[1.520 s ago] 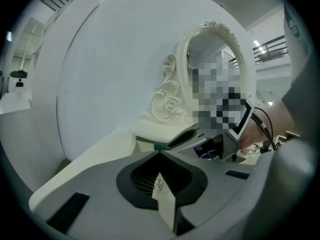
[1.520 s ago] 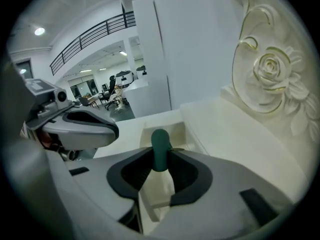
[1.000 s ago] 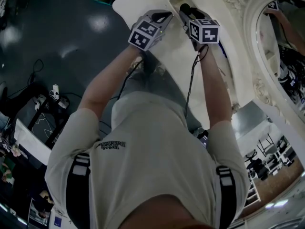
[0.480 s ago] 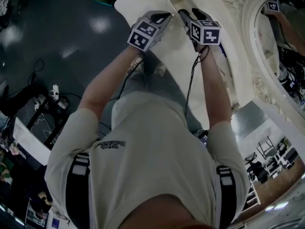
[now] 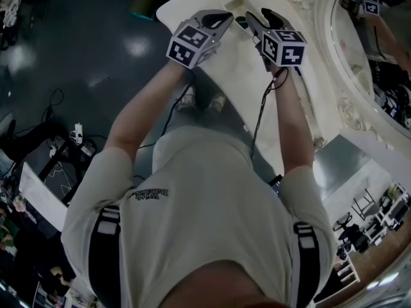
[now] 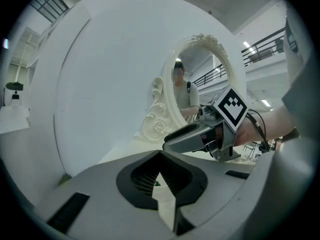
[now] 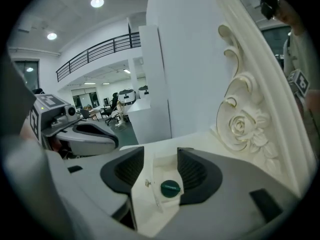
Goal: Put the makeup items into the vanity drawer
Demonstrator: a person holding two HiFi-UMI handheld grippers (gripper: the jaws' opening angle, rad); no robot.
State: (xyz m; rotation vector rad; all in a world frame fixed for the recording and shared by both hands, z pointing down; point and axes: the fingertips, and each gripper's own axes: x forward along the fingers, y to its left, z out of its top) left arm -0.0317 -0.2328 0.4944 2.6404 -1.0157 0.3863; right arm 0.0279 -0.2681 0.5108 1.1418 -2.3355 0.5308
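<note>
An open white drawer (image 5: 239, 6) sits at the far corner of the white vanity top (image 5: 239, 82). A small dark item (image 5: 241, 23) lies in it. In the right gripper view it shows as a round green-capped makeup item (image 7: 170, 188) on the drawer's floor (image 7: 150, 204). My right gripper (image 5: 255, 19) (image 7: 161, 151) hovers just above it, open, nothing between its pads. My left gripper (image 5: 223, 18) (image 6: 160, 156) is beside it on the left, over the table's edge, its tips together and holding nothing.
An ornate carved mirror (image 5: 376, 50) with a rose scroll (image 7: 240, 126) rises right of the drawer. A white wall panel (image 6: 100, 79) stands behind the vanity. Dark floor (image 5: 77, 50) with cables and a power strip (image 5: 74, 130) lies to the left.
Both grippers have stayed over the drawer corner. The right gripper has drifted slightly to the right, and the dark item now shows in the drawer beside its tips.
</note>
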